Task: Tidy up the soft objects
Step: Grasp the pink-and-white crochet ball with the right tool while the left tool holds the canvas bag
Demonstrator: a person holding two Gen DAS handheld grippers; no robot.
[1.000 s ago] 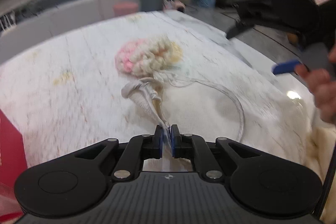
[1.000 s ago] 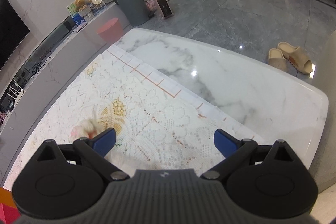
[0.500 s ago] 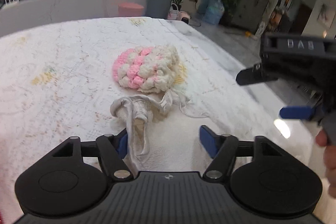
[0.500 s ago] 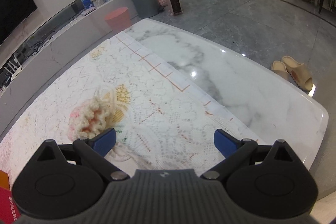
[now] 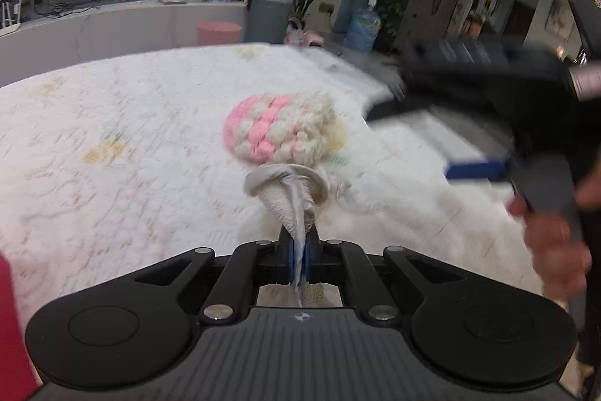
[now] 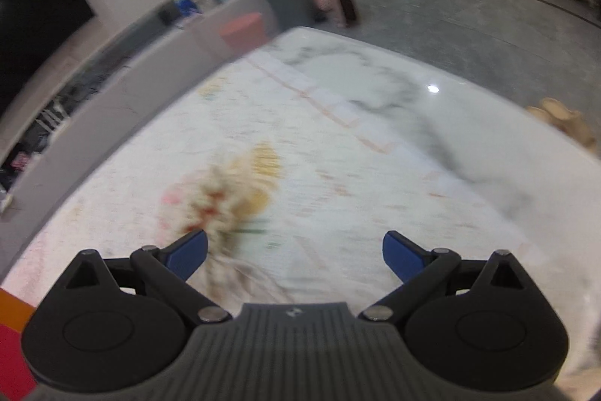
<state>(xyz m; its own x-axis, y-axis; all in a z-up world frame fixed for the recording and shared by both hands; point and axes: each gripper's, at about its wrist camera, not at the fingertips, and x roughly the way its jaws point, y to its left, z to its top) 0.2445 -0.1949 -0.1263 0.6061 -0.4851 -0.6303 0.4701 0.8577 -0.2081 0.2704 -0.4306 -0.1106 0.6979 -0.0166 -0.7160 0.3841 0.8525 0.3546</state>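
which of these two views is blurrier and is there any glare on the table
Right wrist view is blurrier: the knitted pink-and-cream piece is smeared, with one glare spot on the marble table. Left wrist view keeps it fairly sharp; only the right gripper streaks.

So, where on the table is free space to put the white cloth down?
Free: the lace cover left of the pink-and-white knitted piece, and the bare marble beyond the cover's edge. Crowded: just before the knitted piece, where the left gripper pinches the white cloth and the open right gripper comes near.
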